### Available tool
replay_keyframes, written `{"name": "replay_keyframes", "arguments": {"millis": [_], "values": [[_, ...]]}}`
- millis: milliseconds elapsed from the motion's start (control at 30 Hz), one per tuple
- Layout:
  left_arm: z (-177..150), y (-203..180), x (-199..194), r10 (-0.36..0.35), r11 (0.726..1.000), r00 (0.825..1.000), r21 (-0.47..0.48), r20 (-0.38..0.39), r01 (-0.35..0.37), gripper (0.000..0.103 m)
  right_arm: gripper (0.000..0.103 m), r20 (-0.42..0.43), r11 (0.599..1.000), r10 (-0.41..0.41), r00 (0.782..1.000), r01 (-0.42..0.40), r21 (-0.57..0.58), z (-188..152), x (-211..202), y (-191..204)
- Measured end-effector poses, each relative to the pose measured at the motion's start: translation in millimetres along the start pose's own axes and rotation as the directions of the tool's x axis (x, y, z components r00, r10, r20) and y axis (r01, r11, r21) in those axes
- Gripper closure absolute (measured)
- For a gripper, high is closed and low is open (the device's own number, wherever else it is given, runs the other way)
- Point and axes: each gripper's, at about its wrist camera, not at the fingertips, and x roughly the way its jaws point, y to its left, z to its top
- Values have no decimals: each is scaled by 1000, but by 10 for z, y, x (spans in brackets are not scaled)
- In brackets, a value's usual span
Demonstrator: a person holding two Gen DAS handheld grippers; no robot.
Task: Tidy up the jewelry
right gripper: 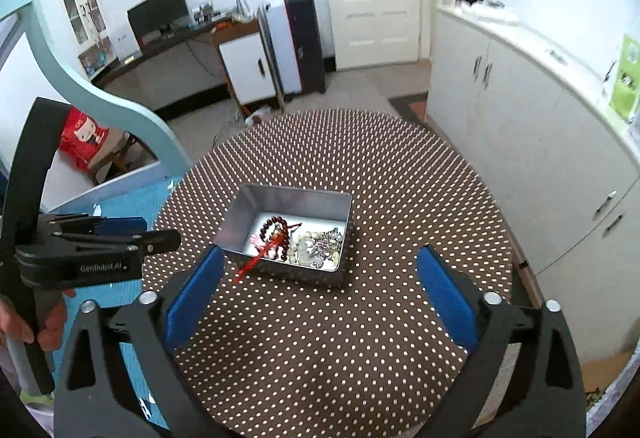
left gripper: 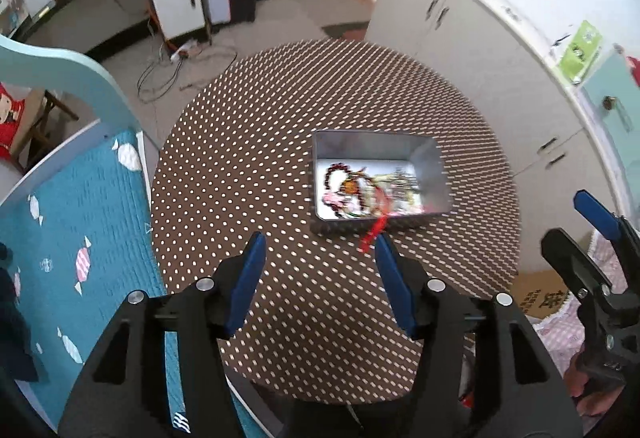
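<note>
Now both tools hang above the round, dotted brown tabletop (right gripper: pixel 360 338), and neither grips anything. From its own camera the left tool (left gripper: pixel 320 274) has its blue fingers (left gripper: pixel 248 278) spread wide over bare cloth, just short of the near wall of the metal tin (left gripper: pixel 434 165). The right tool (right gripper: pixel 320 294) is likewise spread, its blue pads (right gripper: pixel 448 298) well apart, with the tin lying ahead between them.

That open rectangular tin sits near the middle of the tabletop and holds the jewelry: a dark red bead bracelet (right gripper: pixel 276 230) toward its left side, a small pink piece (right gripper: pixel 258 242) beside it, and a heap of pale beads and silvery chains (right gripper: pixel 320 248) to the right (the left view is blurred, so the finer pieces cannot be told apart there). A red tassel (right gripper: pixel 250 266) trails out over the tin's near rim and down onto the cloth.

Each tool also shows in the other's view, at the frame edge, off to the side of the tin. A teal quilted bed (left gripper: pixel 80 222) lies beside the tabletop on the left, and white cabinets (right gripper: pixel 520 125) stand to the right.
</note>
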Motion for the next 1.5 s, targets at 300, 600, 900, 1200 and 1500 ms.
{"name": "replay_keyframes", "arguments": {"millis": [300, 600, 900, 1200, 1500], "values": [[-224, -347, -880, -11, 999, 984, 34, 179, 5, 35, 8, 150, 999, -26, 988, 22, 32, 57, -682, 130], [-343, -711, -1584, 70, 996, 928, 20, 365, -82, 28, 7, 279, 1000, -8, 960, 15, -21, 233, -1164, 154], [-481, -874, -1837, 84, 996, 901, -2, 426, -91, 23, 7, 366, 998, -32, 930, 50, -40, 159, -1315, 44], [-521, -1032, -1855, 103, 994, 899, -8, 425, -110, 23, 7, 374, 999, -19, 927, 30, -23, 26, -1347, -65], [-518, -1076, -1848, 109, 993, 899, -4, 424, -118, 23, 7, 369, 1000, -21, 929, 26, -9, 15, -1379, -126]]}}
